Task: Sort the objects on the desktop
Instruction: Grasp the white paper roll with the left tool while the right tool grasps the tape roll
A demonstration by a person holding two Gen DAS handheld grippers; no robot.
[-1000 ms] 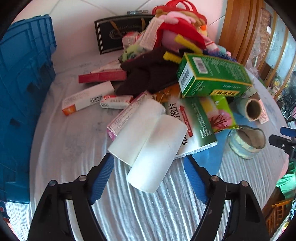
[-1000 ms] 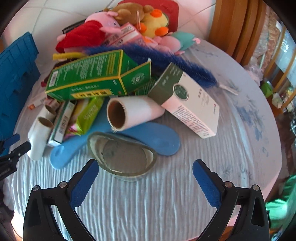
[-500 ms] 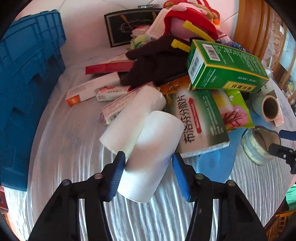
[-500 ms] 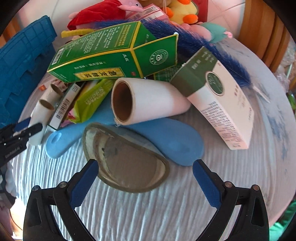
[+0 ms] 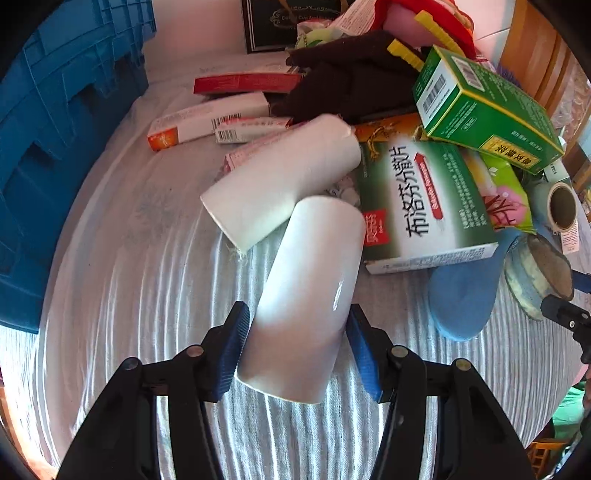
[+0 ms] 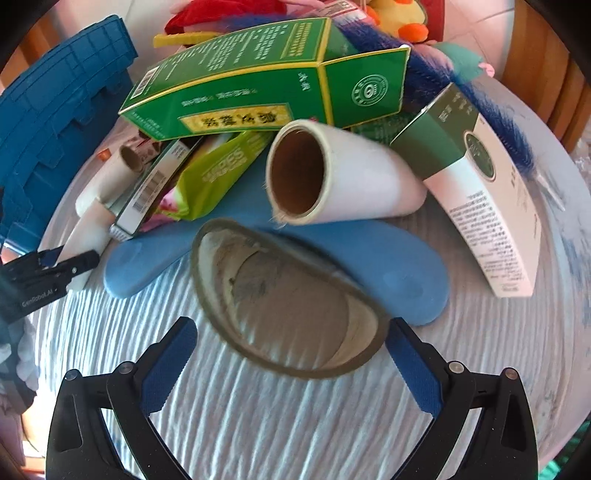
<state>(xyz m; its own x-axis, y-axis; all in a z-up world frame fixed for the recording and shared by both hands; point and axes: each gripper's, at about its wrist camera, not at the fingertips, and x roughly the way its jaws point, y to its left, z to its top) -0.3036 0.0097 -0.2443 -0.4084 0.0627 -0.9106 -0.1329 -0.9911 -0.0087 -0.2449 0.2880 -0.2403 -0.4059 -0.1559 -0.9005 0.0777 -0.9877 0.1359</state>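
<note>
Hidden: far end of white roll (image 5: 306, 295) blurred.
Left tongs (image 5: 297, 349): now clamping it; previously apart.
Right tongs (image 6: 291, 365): spread wide around tape ring (image 6: 288, 299).

- blue crate (image 5: 55, 155) runs off the left edge in the left wrist view, no idea how big it really is
- dark framed box (image 5: 280, 22) at the back is chopped by the top edge, gold lettering too tiny to read
- plush toys (image 6: 391, 14) are cut off up top in the right wrist view, faces out of frame
- tape roll (image 6: 288, 299) is smeared with blur, can't make out its rim properly
- blue insole (image 6: 399, 266) is half buried under the tape roll and a white roll (image 6: 343, 181)
- small boxes under the green box (image 6: 258, 81) are mostly covered, labels unreadable
</note>
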